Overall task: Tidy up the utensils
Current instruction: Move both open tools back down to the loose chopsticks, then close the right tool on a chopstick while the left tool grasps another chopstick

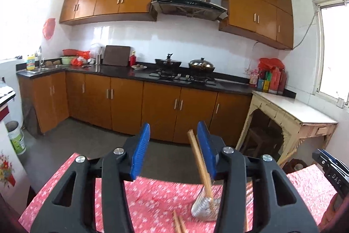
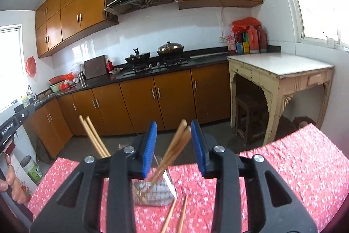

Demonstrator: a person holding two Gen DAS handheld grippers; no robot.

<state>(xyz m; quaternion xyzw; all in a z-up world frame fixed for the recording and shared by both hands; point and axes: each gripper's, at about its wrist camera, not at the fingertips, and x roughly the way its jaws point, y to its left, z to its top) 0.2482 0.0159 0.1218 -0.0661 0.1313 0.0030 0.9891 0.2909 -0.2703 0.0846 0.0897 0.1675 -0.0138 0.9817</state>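
A perforated metal utensil holder (image 2: pixel 156 191) stands on the red floral tablecloth (image 2: pixel 294 163); it also shows in the left wrist view (image 1: pixel 205 206). Wooden chopsticks (image 2: pixel 174 150) lean out of it, and others (image 2: pixel 94 138) stick up at its left. Two loose chopsticks (image 2: pixel 176 215) lie on the cloth in front of it. In the left wrist view chopsticks (image 1: pixel 199 163) rise from the holder beside the right finger, and loose ones (image 1: pixel 178 222) lie below. My left gripper (image 1: pixel 173 147) is open above the table. My right gripper (image 2: pixel 174 145) is open above the holder, holding nothing.
Beyond the table edge is a grey kitchen floor, orange cabinets and a black counter with a stove and two woks (image 2: pixel 170 48). A worn cream side table (image 2: pixel 281 71) stands at the right. A white bucket (image 1: pixel 16 137) sits on the floor at the left.
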